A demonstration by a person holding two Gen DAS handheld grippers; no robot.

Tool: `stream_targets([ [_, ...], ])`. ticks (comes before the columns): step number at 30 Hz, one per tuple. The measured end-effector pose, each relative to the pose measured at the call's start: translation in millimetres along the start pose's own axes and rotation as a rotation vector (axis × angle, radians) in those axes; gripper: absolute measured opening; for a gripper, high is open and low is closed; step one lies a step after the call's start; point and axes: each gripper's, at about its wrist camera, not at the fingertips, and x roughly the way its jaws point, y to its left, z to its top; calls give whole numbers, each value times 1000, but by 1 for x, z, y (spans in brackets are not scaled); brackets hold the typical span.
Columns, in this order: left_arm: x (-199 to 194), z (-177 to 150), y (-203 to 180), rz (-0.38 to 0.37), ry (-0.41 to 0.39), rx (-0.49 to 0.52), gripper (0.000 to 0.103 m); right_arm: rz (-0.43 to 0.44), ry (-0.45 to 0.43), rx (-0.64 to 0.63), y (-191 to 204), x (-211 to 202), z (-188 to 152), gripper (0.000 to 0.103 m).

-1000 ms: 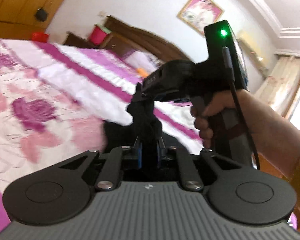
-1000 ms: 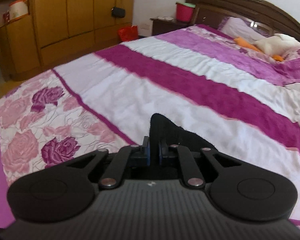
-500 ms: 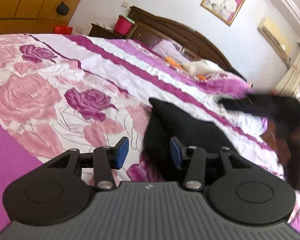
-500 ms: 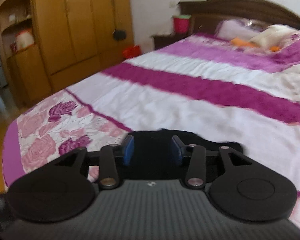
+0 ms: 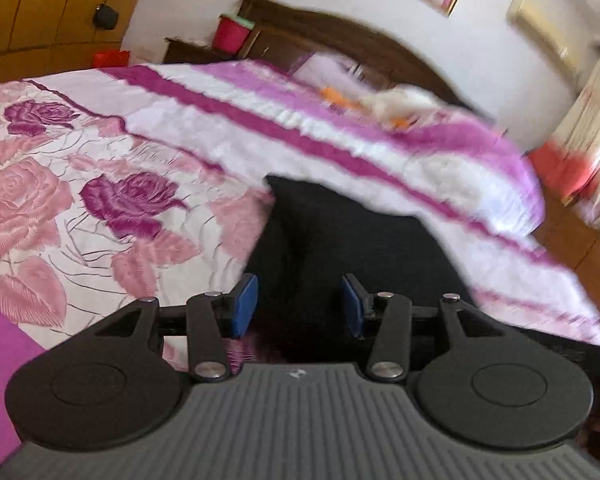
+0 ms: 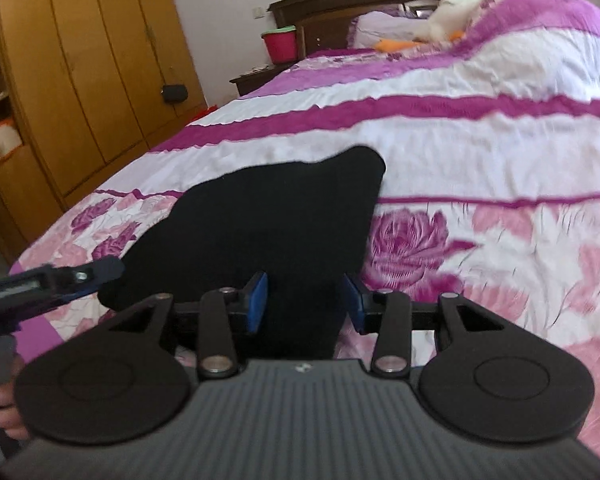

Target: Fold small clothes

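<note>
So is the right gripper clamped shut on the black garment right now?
No, the right gripper stands open over the black garment.

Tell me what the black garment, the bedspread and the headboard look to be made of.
Black garment: soft matte cloth, likely knit; it drapes limply and gives no shine. Bedspread: printed woven fabric, probably cotton; crinkled surface, rose print. Headboard: dark varnished wood, going by the brown colour and slight gloss; blur hides any grain.

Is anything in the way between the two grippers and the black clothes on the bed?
Nothing visible is. The black garment lies on the bedspread right in front of both. The right gripper and the left gripper each stand open over its near edge.
</note>
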Motion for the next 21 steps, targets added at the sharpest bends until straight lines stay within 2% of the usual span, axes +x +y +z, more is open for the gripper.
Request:
stream_targets([
  [2,13,-2,0,57,54,26,52,-10,5,-35,5,7,-7,46],
  [6,21,-4,5,80,85,42,53,-18,4,-67,4,11,-18,48],
  [11,11,10,9,-3,72,-23,54,56,-24,112,-21,-3,-9,52],
  [13,10,17,10,-38,70,-59,68,69,-67,194,-31,-10,-7,64],
  [14,11,20,10,-49,72,-73,71,69,-83,221,-35,-11,-6,71],
  [16,16,25,8,-59,83,-89,79,68,-89,270,-43,-9,-4,78],
  [21,33,29,-1,-41,113,-52,82,93,-38,383,-59,8,-5,78],
])
